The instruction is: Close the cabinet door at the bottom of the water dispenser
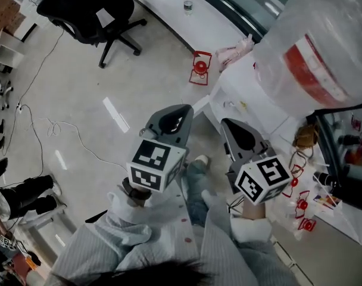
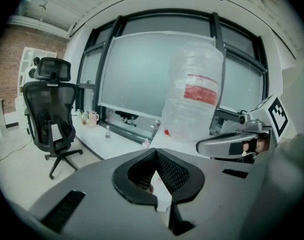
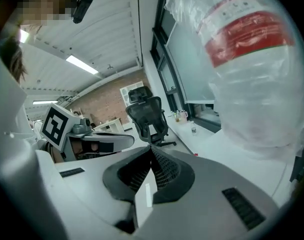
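1. The white dispenser [image 1: 243,94] stands at the right of the head view, just ahead of both claws. It carries a clear bottle [image 1: 306,52] with a red label.
2. A thin pale panel [image 1: 200,105] juts from the dispenser's lower left. Whether this is the cabinet door cannot be told.
3. The left claw [image 1: 182,111] is pressed together with nothing in it. Its tip is near that panel, and contact cannot be judged.
4. The right claw [image 1: 228,126] is also pressed together and empty. It sits beside the left one, near the dispenser's front.
5. Each claw's marker cube faces up, above the person's pale sleeves [image 1: 169,243].
6. A small red-framed object [image 1: 200,67] lies on the floor [image 1: 80,94], between the dispenser and the white sill [image 1: 169,8] under the window.
7. A black chair [image 1: 89,8] stands well off to the left, and a cable [image 1: 68,130] trails across the floor.
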Action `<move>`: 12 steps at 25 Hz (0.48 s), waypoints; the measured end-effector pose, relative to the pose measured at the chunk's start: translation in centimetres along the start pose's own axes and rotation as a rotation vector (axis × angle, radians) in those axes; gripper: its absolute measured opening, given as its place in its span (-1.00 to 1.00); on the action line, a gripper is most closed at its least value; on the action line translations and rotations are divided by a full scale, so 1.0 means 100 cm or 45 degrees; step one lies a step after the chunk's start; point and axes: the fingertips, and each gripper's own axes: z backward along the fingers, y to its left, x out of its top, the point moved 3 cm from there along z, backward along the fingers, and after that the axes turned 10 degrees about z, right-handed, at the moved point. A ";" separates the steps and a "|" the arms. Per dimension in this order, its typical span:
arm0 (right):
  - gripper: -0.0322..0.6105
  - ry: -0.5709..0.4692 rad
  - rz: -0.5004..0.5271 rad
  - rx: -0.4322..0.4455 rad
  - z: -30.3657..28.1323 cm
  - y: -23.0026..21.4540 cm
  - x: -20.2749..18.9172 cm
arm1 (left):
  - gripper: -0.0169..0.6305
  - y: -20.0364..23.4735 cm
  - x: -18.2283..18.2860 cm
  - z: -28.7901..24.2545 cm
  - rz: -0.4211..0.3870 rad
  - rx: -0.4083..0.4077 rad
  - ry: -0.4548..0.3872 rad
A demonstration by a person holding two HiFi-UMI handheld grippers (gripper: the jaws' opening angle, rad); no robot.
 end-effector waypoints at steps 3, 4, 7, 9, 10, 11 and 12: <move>-0.86 0.036 -0.006 0.029 -0.016 0.009 -0.008 | -0.91 0.018 -0.010 0.003 0.025 0.035 0.015; -0.86 0.048 -0.007 0.034 -0.022 0.012 -0.012 | -0.91 0.024 -0.014 0.004 0.033 0.042 0.022; -0.86 0.077 -0.019 0.043 -0.039 0.021 -0.021 | -0.91 0.041 -0.027 0.008 0.056 0.054 0.046; -0.86 0.093 -0.025 0.052 -0.052 0.027 -0.029 | -0.91 0.054 -0.035 0.008 0.073 0.066 0.053; -0.86 0.102 -0.026 0.057 -0.059 0.029 -0.033 | -0.91 0.061 -0.040 0.008 0.081 0.072 0.055; -0.86 0.112 -0.026 0.061 -0.065 0.030 -0.038 | -0.91 0.067 -0.045 0.007 0.088 0.078 0.059; -0.86 0.123 -0.027 0.064 -0.072 0.032 -0.043 | -0.91 0.074 -0.050 0.007 0.096 0.084 0.064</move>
